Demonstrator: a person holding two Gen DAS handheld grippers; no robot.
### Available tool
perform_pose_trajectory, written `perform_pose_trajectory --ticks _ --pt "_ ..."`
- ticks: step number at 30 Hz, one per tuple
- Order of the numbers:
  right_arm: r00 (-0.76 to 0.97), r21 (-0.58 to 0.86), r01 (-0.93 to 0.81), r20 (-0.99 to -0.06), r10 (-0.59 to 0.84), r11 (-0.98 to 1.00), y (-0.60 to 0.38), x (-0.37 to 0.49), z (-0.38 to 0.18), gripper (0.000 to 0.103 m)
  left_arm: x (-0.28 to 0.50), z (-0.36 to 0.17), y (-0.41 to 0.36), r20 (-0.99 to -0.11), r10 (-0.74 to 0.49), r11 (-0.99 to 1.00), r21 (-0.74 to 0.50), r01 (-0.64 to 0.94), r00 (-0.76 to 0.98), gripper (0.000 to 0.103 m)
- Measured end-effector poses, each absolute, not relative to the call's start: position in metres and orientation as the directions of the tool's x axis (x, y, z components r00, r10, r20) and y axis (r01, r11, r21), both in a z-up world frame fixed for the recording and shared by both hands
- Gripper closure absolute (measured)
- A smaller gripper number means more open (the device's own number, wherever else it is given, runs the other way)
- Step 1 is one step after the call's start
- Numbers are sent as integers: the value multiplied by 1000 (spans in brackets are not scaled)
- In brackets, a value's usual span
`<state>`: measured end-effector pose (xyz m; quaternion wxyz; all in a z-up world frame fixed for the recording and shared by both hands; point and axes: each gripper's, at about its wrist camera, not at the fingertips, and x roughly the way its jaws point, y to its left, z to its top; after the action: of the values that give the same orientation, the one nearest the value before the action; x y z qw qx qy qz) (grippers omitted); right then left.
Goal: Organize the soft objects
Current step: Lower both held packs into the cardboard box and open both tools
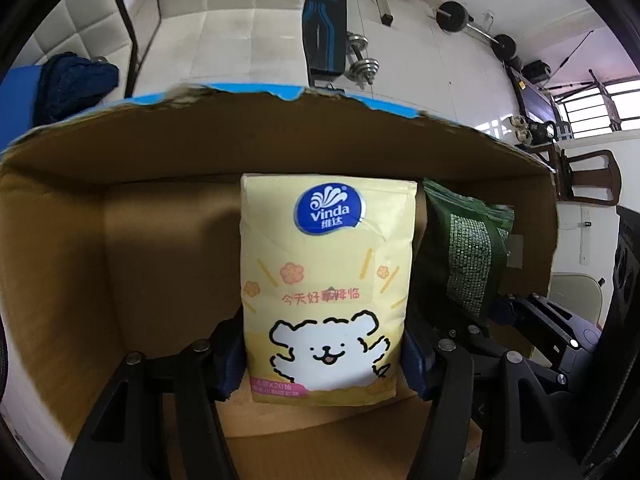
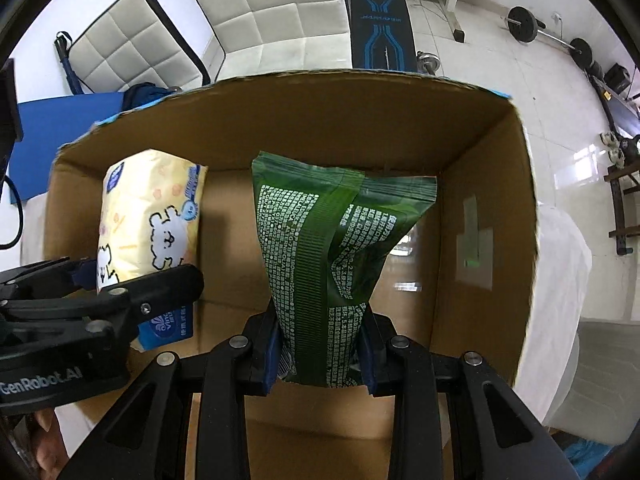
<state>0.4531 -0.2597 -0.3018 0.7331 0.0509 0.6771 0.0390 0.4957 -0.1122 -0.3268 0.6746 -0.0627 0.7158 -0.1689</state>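
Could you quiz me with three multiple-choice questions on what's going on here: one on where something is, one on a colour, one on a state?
1. Where do both packs hang?
A. over the open cardboard box
B. on the weight bench
C. on the floor

2. What colour is the right tool's pack?
A. red
B. green
C. white

3. How is the left tool with the yellow Vinda tissue pack?
A. open beside it
B. clamped on its sides
C. resting on top

Answers: 1 A, box walls surround both packs. 2 B, its wrapper is dark green. 3 B, both pads press its sides.
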Motion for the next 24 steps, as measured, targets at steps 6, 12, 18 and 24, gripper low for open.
perform_pose_trajectory --ticks 6,12,18,24 --pt "44 131 1 -990 131 991 -262 466 -320 69 495 -338 -115 -953 -284 949 -295 111 -106 41" --pt "23 122 4 -992 122 993 -264 467 -329 48 482 -327 -115 -969 -234 963 -242 118 -82 38" --pt "13 101 -3 -995 101 995 -263 449 -317 37 458 -302 -108 -982 -187 972 -189 142 -26 15" --pt "66 65 -3 -996 65 998 -256 419 -288 0 422 -266 -89 -988 -131 982 -118 147 79 2"
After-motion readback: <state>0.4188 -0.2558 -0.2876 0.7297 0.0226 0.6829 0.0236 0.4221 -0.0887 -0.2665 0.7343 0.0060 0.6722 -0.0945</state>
